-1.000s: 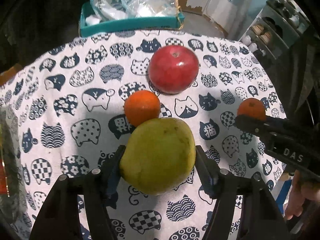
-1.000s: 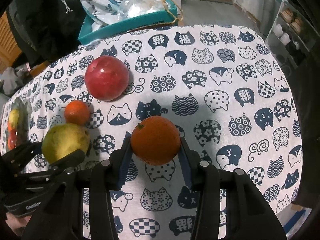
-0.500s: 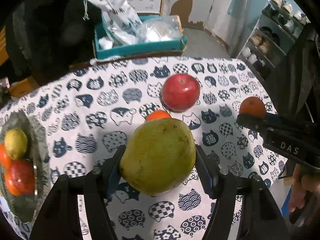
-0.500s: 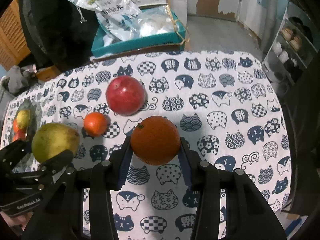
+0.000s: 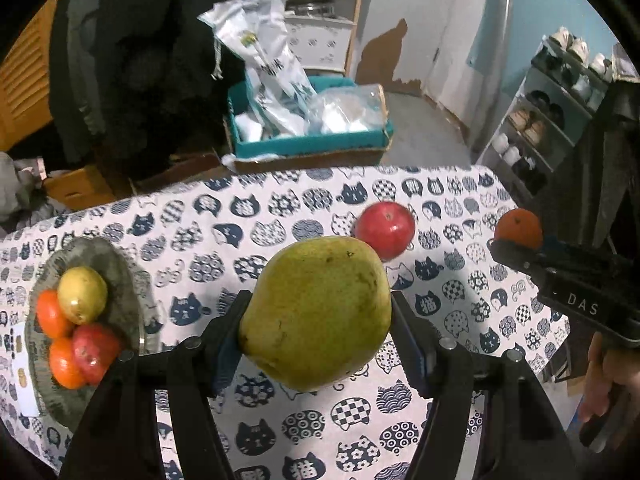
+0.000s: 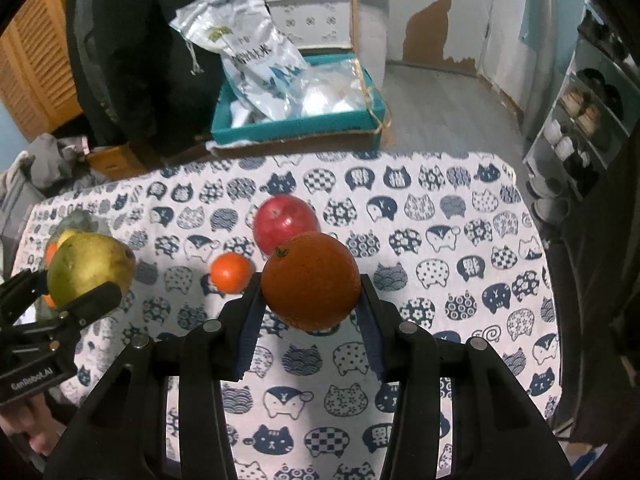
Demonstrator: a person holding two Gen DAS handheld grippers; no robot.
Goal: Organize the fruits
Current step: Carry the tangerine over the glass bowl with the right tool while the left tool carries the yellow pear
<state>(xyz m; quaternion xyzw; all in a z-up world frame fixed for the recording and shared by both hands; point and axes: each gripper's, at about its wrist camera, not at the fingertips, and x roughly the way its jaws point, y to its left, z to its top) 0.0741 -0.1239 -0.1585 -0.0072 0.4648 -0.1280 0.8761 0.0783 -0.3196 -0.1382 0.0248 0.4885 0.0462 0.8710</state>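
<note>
My left gripper [image 5: 320, 332] is shut on a large green mango [image 5: 316, 312] and holds it well above the table; the mango also shows in the right wrist view [image 6: 90, 268]. My right gripper [image 6: 310, 308] is shut on a big orange [image 6: 311, 280], also raised; the orange shows in the left wrist view [image 5: 519, 227]. A red apple [image 6: 286, 224] and a small tangerine [image 6: 231, 272] lie on the cat-print tablecloth [image 6: 440, 280]. A grey plate [image 5: 116, 280] at the left holds several fruits.
A teal box [image 5: 308, 146] with plastic bags stands beyond the table's far edge. A shoe rack [image 5: 552, 112] is at the right. A dark coat hangs behind the table at the left.
Both grippers have risen higher above the table with their fruits. The left view has shifted so that the plate of fruit shows fully at the left.
</note>
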